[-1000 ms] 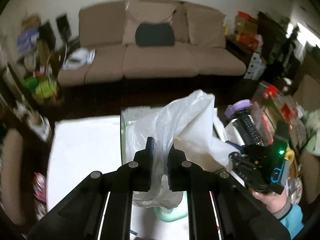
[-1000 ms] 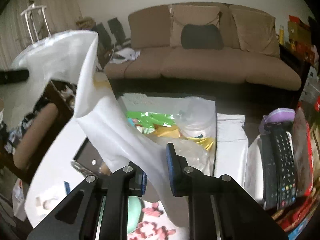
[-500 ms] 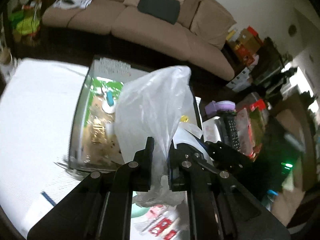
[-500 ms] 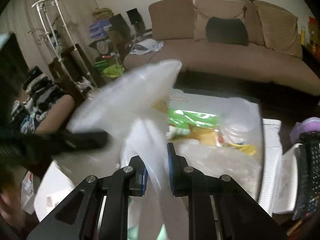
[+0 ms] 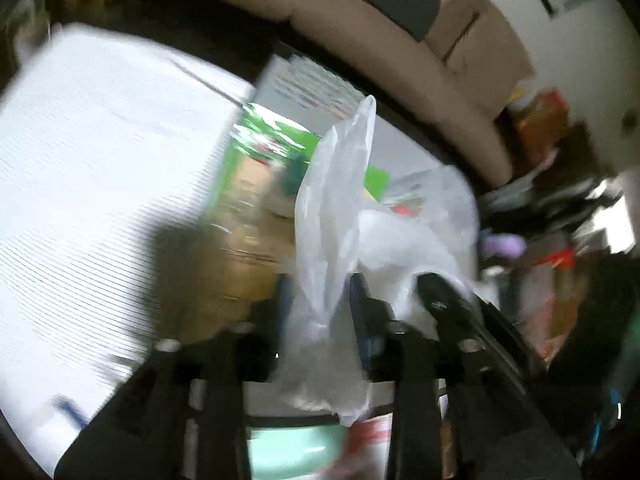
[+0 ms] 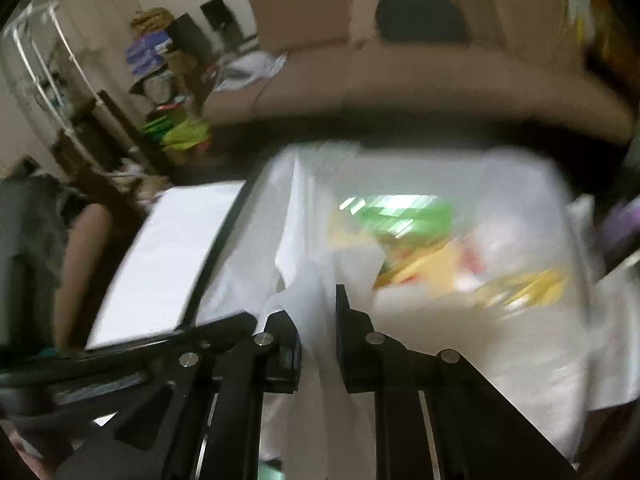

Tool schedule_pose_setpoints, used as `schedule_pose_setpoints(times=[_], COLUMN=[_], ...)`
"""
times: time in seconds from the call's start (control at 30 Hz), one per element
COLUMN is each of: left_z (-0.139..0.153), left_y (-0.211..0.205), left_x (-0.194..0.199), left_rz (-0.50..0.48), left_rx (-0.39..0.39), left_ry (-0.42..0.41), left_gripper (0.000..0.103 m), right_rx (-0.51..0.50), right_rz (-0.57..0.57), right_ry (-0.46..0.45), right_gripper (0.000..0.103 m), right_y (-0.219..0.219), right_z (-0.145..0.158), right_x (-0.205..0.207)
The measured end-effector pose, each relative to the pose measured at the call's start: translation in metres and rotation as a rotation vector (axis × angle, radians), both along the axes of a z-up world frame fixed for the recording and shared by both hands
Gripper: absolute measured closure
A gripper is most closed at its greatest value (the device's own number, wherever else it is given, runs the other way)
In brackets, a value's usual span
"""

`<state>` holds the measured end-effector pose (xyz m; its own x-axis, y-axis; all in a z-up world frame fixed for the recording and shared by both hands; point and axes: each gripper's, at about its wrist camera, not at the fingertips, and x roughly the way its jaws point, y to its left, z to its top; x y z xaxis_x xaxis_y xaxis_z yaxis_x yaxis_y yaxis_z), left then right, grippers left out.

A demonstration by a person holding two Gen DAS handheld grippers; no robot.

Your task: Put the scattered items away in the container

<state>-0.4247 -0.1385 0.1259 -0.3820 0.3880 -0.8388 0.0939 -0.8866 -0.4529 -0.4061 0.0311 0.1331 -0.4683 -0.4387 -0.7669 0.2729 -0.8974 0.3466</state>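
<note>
Thin, limp, slippery plastic bag [image 5: 332, 216] over container [image 6: 224, 240]; best pinched at bunched film. Left gripper [image 5: 316, 292] jaws opening around it; right gripper [image 6: 318, 312] clenched on it.

Both grippers angled steeply down, each with thin white plastic between its fingers.

The left gripper [image 5: 318, 300] is opening: its black fingers [image 5: 362, 312] stand apart with the plastic bag [image 5: 332, 240] loose between them, rising toward 12 o'clock. The right gripper [image 6: 318, 320] has its fingers [image 6: 350, 320] pinched shut on the bag; in the left view its fingers show at 3 o'clock of the left gripper's.
</note>
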Motion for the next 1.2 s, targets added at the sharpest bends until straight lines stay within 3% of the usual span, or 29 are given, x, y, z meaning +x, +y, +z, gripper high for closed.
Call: schedule_pose_setpoints(times=[0.1,0.13,0.17,0.23,0.33,0.4,0.53,0.63,0.73,0.8,0.87,0.97,1.1,1.2], left_z=[0.040,0.047,0.051,0.055,0.059,0.060,0.063,0.065,0.067,0.065,0.064,0.060,0.058,0.058], left_y=[-0.014,-0.020,-0.029,-0.042,-0.044,-0.044,-0.039,-0.044,-0.048,-0.050,-0.052,-0.050,-0.049,-0.054], left_x=[0.019,0.022,0.024,0.028,0.034,0.038,0.048,0.059,0.070,0.077,0.085,0.093,0.101,0.111], left_rz=[-0.053,-0.036,-0.013,0.012,0.012,0.010,-0.006,0.002,-0.004,-0.007,-0.010,-0.035,-0.051,-0.048], left_rx=[-0.092,-0.103,-0.099,-0.068,-0.074,-0.064,-0.105,-0.114,-0.142,-0.143,-0.128,-0.131,-0.141,-0.129], left_ry=[0.130,0.140,0.134,0.136,0.125,0.126,0.147,0.161,0.181,0.191,0.195,0.196,0.202,0.209], left_gripper=[0.025,0.016,0.016,0.016,0.016,0.016,0.016,0.016,0.016,0.016,0.016,0.016,0.016,0.016], right_rx=[-0.094,-0.099,-0.115,-0.192,-0.297,-0.304,-0.316,-0.364,-0.392,-0.406,-0.390,-0.260,-0.263,-0.289], right_rz=[0.055,0.073,0.089,0.114,0.115,0.099,0.089,0.059,0.067,0.066,0.058,0.061,0.105,0.139], right_ry=[-0.050,-0.049,-0.050,-0.039,-0.021,-0.054,-0.209,-0.274,-0.282,-0.242,-0.166,-0.124,-0.234,-0.310], right_gripper=[0.079,0.066,0.055,0.046,0.046,0.045,0.045,0.045,0.045,0.045,0.043,0.029,0.029,0.029], right_y=[-0.006,-0.008,-0.009,-0.007,0.000,0.000,-0.023,-0.038,-0.042,-0.032,-0.013,0.006,0.011,-0.015], right_z=[-0.008,-0.006,-0.003,0.005,0.018,0.016,-0.022,-0.043,-0.044,-0.031,-0.007,0.013,-0.007,-0.030], right_x=[0.001,0.003,0.004,0.008,0.015,0.012,0.000,-0.007,-0.006,-0.005,0.001,0.006,0.007,0.005])
